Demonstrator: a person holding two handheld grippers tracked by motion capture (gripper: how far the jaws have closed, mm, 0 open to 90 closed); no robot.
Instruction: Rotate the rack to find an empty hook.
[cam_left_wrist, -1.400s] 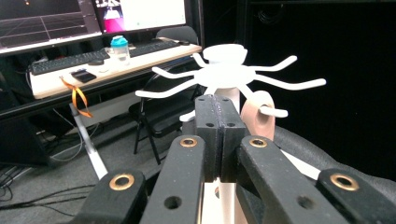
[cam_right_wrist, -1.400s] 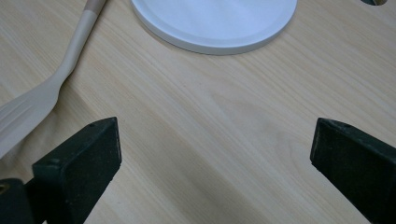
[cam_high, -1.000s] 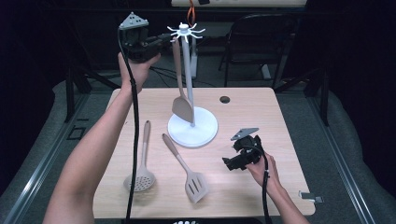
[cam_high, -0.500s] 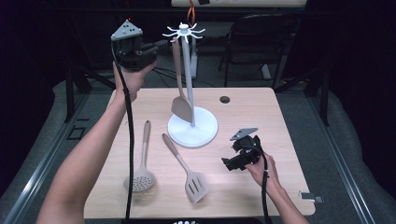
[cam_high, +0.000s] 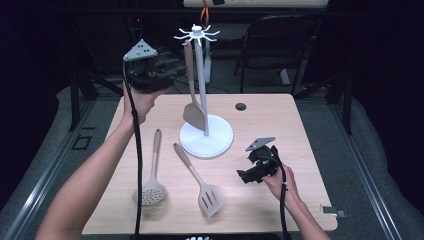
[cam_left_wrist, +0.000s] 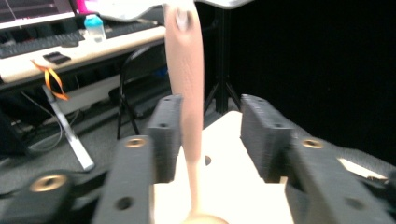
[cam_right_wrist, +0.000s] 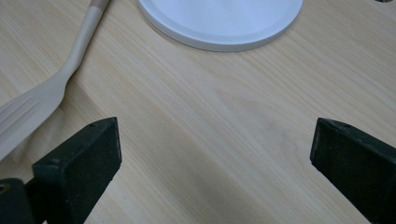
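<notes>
Now spatula handle (cam_left_wrist: 187, 84) between parted jaws

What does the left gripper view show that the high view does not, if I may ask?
Left gripper view: the hanging spatula passing between the jaws of the left tool, which have just been opening and leave a gap on one side, and a desk with a bottle. High view: the skimmer and slotted turner lying on the table, the right tool, and the rack's base. Both: that spatula, the left tool, the table.
</notes>
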